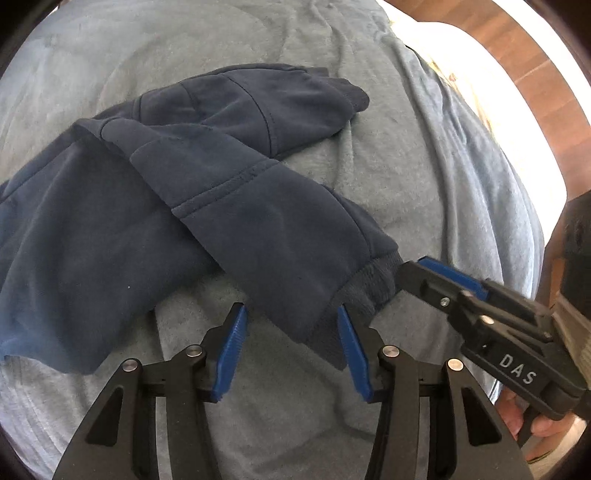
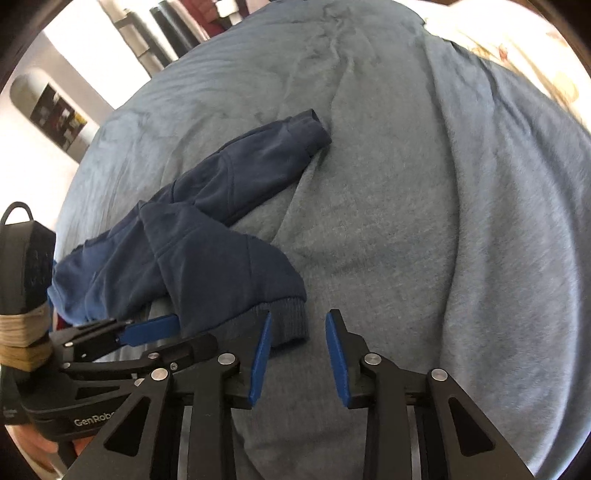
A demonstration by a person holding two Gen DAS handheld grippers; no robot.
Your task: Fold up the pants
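Dark navy sweatpants (image 1: 184, 177) lie crumpled on a blue-grey blanket (image 1: 424, 166), with their two legs crossing. The near leg ends in a ribbed cuff (image 1: 373, 284). My left gripper (image 1: 293, 332) points down over that leg's hem. Its blue pads stand apart, with the cloth's edge between them and not pinched. My right gripper (image 1: 410, 275) comes in from the right, its tips at the cuff. In the right wrist view the cuff (image 2: 291, 317) lies between the open pads of my right gripper (image 2: 297, 332), against the left pad. My left gripper (image 2: 192, 332) sits at the left by the pants (image 2: 207, 251).
The blanket (image 2: 406, 221) is wrinkled and drapes over the bed's right side. A wooden floor (image 1: 517, 55) shows beyond that edge. A light patterned sheet (image 2: 517, 48) lies at the far right. Dark furniture (image 2: 162, 33) stands past the bed. A person's hand (image 1: 546, 424) holds the right gripper.
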